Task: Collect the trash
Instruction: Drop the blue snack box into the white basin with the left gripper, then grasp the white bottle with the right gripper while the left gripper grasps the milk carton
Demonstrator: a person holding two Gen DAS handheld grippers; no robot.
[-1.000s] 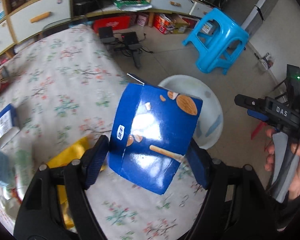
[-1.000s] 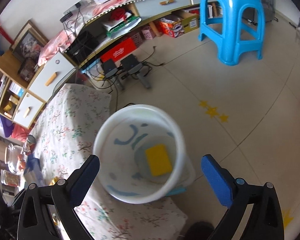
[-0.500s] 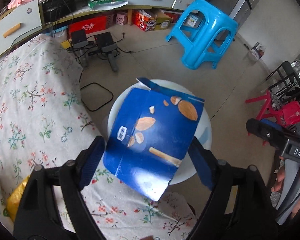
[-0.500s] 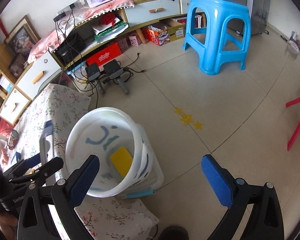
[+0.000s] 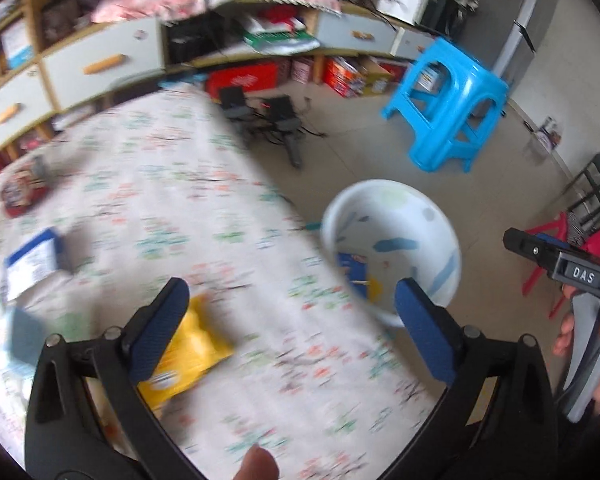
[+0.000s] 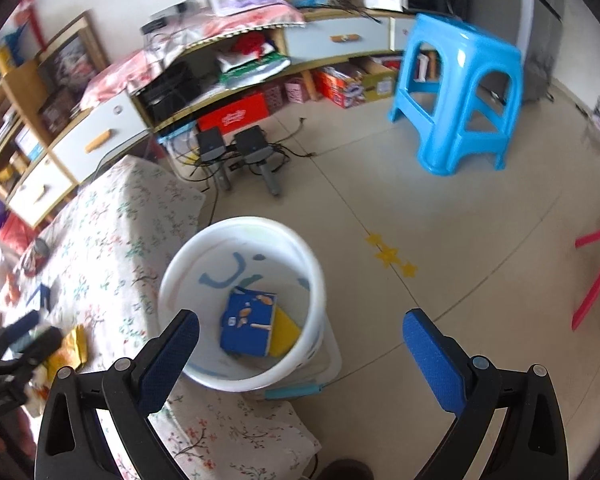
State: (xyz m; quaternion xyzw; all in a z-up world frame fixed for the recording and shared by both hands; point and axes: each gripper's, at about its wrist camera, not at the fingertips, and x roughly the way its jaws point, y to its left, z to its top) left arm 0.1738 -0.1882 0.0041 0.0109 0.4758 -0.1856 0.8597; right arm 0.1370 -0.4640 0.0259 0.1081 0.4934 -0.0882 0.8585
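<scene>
— Where is the blue snack box (image 6: 249, 327)?

— At the bottom of the white bin (image 6: 204, 376), lying over a yellow item (image 6: 286, 332), beside the floral-clothed table (image 6: 112, 240).

— And the grippers?

— The left gripper (image 5: 288, 326) hangs spread and empty above the table, a yellow packet (image 5: 188, 356) beneath its left finger. The right gripper (image 6: 300, 356) is spread wide, empty, over the bin's edge.

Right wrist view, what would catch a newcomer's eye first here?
The white bucket on the floor beside the floral-covered table, with a blue snack box lying inside it. Behind it stands a bright blue stool. A yellow packet waits on the table.
</scene>
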